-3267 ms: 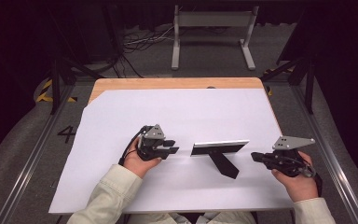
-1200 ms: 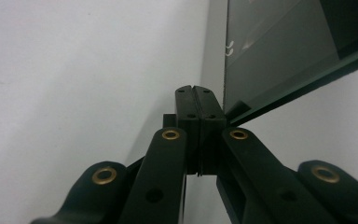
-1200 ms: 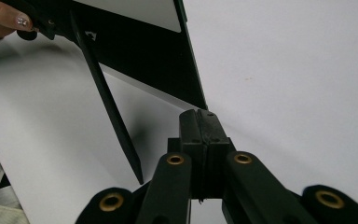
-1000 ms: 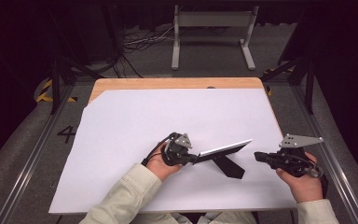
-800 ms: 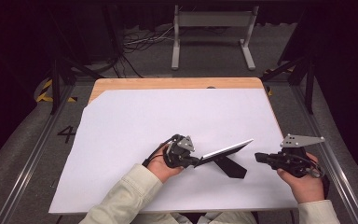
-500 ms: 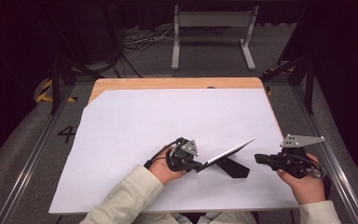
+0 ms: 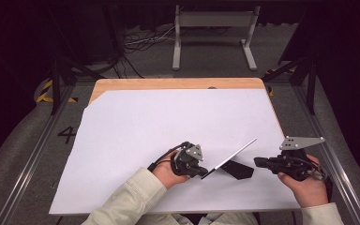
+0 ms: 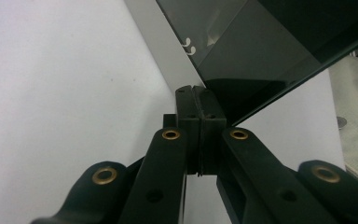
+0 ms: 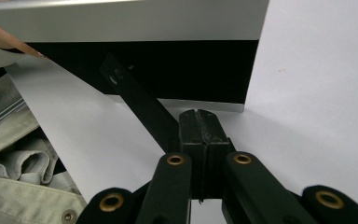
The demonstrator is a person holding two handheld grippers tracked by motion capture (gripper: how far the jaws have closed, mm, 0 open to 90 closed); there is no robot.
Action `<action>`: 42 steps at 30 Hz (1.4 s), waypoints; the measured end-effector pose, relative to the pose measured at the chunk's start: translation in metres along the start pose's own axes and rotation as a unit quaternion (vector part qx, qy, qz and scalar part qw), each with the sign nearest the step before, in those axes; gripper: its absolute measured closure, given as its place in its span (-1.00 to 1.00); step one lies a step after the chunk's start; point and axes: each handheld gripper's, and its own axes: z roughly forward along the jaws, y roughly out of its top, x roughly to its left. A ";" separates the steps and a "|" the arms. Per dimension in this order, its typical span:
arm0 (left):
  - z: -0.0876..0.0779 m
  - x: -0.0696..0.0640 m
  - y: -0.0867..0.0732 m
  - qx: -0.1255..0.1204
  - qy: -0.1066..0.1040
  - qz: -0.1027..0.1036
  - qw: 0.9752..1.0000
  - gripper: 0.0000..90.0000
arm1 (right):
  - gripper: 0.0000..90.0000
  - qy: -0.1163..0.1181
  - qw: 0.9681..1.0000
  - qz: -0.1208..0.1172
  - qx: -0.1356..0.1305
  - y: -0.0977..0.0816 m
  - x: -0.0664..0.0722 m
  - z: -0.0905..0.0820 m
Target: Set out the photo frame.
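Observation:
A thin silver-edged picture frame (image 7: 229,158) stands slanted on the white table sheet (image 7: 136,131), propped by its black back strut (image 7: 238,169). My left gripper (image 7: 202,172) is shut, with its tips against the frame's near left end. In the left gripper view the shut jaws (image 8: 199,100) meet the frame's dark glass (image 8: 261,51) and silver border (image 8: 161,51). My right gripper (image 7: 258,162) is shut and lies just right of the strut, apart from the frame. The right gripper view has the shut jaws (image 9: 199,122) pointing at the frame's black back (image 9: 182,65) and strut (image 9: 137,100).
The white sheet covers a wooden board (image 7: 168,83) whose far strip shows. Metal rails (image 7: 330,154) run along both table sides. A grey metal stand (image 7: 213,18) and cables lie on the floor beyond. A person's light sleeve (image 7: 126,201) comes in at the near edge.
My left gripper has moved right to the frame's left end. That end swung toward the near edge, so the frame now stands oblique. The right gripper has hardly moved.

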 end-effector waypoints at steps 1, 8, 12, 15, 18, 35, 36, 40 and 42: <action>0.000 -0.001 0.000 -0.001 -0.001 -0.001 1.000 1.00 | 1.00 -0.001 1.000 0.000 -0.001 0.000 0.000 0.000; 0.005 -0.005 0.002 0.002 -0.010 0.002 1.000 1.00 | 1.00 -0.021 1.000 0.001 -0.006 0.000 -0.004 0.004; 0.010 -0.008 0.003 0.006 -0.015 0.010 1.000 1.00 | 1.00 -0.032 0.999 0.007 -0.007 -0.002 -0.008 0.006; 0.011 -0.009 0.003 0.007 -0.016 0.006 1.000 1.00 | 1.00 -0.038 0.999 0.008 -0.012 -0.003 -0.009 0.005; 0.011 -0.009 0.003 0.006 -0.016 0.005 1.000 1.00 | 1.00 -0.042 0.999 0.008 -0.015 -0.003 -0.010 0.005; 0.020 -0.022 0.008 0.013 -0.041 0.033 0.999 1.00 | 1.00 -0.046 0.998 0.016 -0.026 -0.003 -0.012 -0.005; 0.020 -0.023 0.008 0.013 -0.043 0.032 0.998 1.00 | 1.00 -0.047 0.998 0.014 -0.029 -0.003 -0.012 -0.006; 0.024 -0.028 0.010 0.017 -0.052 0.040 0.998 1.00 | 1.00 -0.049 0.998 0.016 -0.032 -0.003 -0.012 -0.010; 0.026 -0.031 0.011 0.020 -0.056 0.045 0.997 1.00 | 1.00 -0.051 0.998 0.017 -0.034 -0.003 -0.012 -0.010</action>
